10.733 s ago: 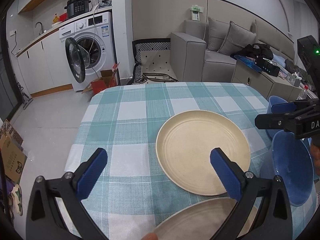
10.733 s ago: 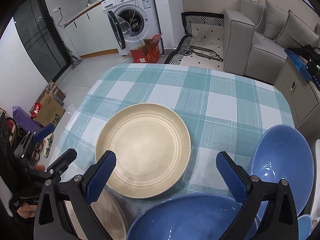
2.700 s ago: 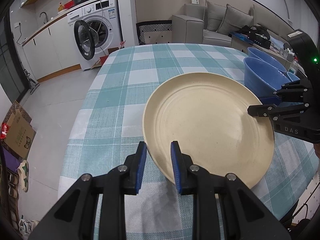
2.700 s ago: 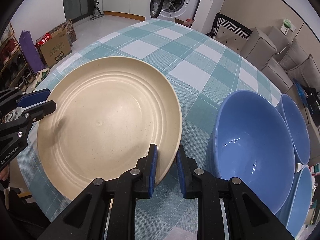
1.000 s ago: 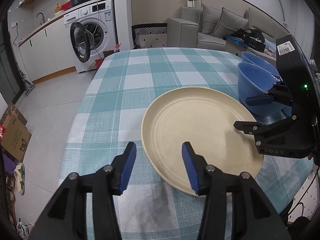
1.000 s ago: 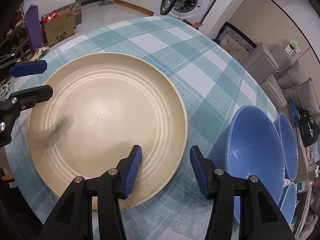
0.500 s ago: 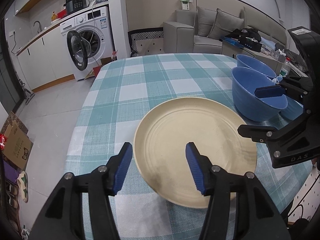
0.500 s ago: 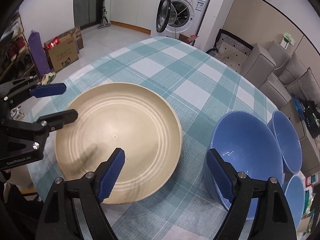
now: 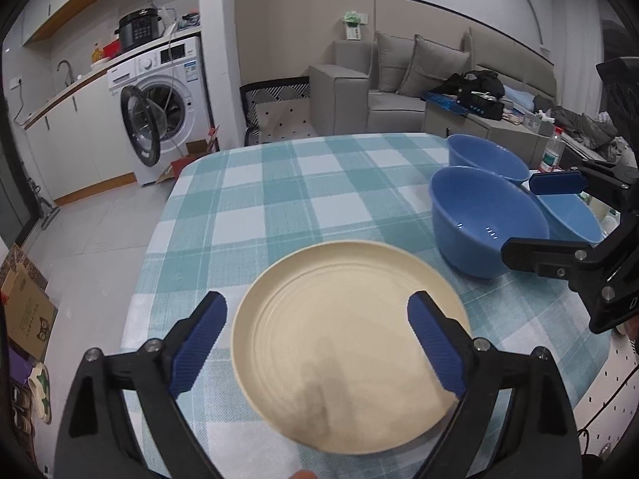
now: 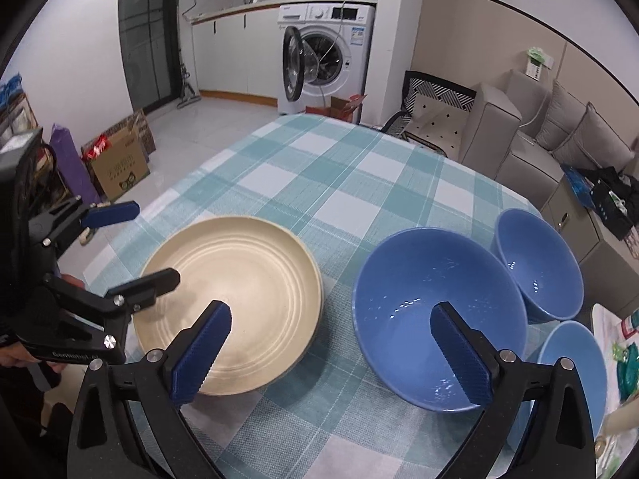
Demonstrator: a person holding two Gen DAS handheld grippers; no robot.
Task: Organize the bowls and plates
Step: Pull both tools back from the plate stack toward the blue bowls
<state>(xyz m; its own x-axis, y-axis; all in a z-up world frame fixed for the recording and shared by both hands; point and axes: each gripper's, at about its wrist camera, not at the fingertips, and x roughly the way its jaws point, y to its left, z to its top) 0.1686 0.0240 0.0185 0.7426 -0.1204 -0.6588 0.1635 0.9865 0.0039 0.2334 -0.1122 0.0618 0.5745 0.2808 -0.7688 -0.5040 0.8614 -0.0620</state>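
1. Your left gripper (image 9: 315, 343) stands wide open above the near edge of the table (image 9: 319, 183); its jaws have just been opening, and though the cream plate (image 9: 343, 319) shows between the blue pads (image 9: 199, 339), they do not touch it
2. Your right gripper (image 10: 331, 355) is spread just as wide, its jaws also having just been opening; it holds nothing, and its pads (image 10: 459, 355) hang apart from everything below them
3. The plate (image 10: 239, 299) lies flat on the checked cloth (image 10: 339, 183) at the near left part of the table; its edge looks doubled in the right view, so it may rest on a second plate, but you cannot tell for sure
4. The large blue bowl (image 10: 435, 311) sits upright just right of the plate, close but not touching it
5. Two smaller blue bowls stand by the large one: one (image 10: 535, 259) on its far right side, one (image 10: 575, 367) at the near right edge of the table
6. From the left view your right gripper (image 9: 551, 215) reaches in from the right, in front of the bowls (image 9: 483, 215)
7. In the right view a hand (image 10: 16, 351) shows at the left edge, holding the left gripper (image 10: 135, 243)
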